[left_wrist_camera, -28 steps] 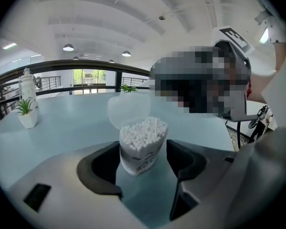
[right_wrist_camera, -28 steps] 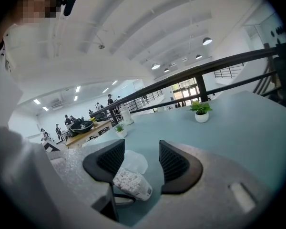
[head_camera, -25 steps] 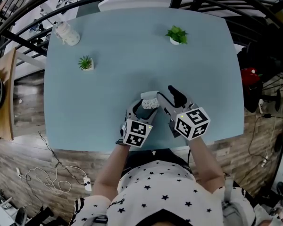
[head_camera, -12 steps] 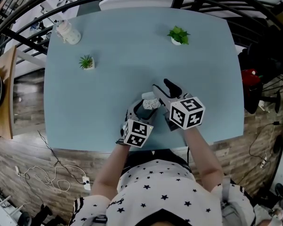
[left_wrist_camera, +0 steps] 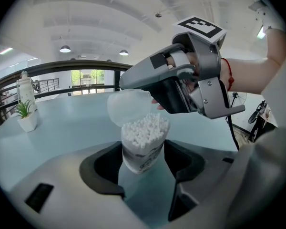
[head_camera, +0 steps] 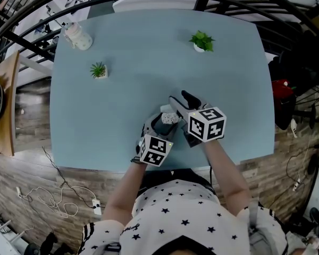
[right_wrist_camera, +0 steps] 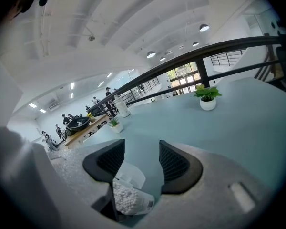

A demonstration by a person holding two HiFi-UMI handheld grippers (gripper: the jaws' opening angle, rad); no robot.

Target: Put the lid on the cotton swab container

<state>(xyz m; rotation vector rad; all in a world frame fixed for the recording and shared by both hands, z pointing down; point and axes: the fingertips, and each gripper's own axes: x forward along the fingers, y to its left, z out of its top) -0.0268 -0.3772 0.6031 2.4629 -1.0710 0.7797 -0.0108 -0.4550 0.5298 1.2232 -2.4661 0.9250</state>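
Head view showed we had swung the open right gripper [head_camera: 179,98] over the lid [left_wrist_camera: 128,106], left gripper [left_wrist_camera: 143,160] gripping the cotton swab container [left_wrist_camera: 142,142]; closing seemed next.

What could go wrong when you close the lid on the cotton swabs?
The clear plastic lid tilts open beside heaped white cotton swabs; they might jam it or spill. A push from the open right gripper could tip the small round container, or slide it out of the left gripper's hold.
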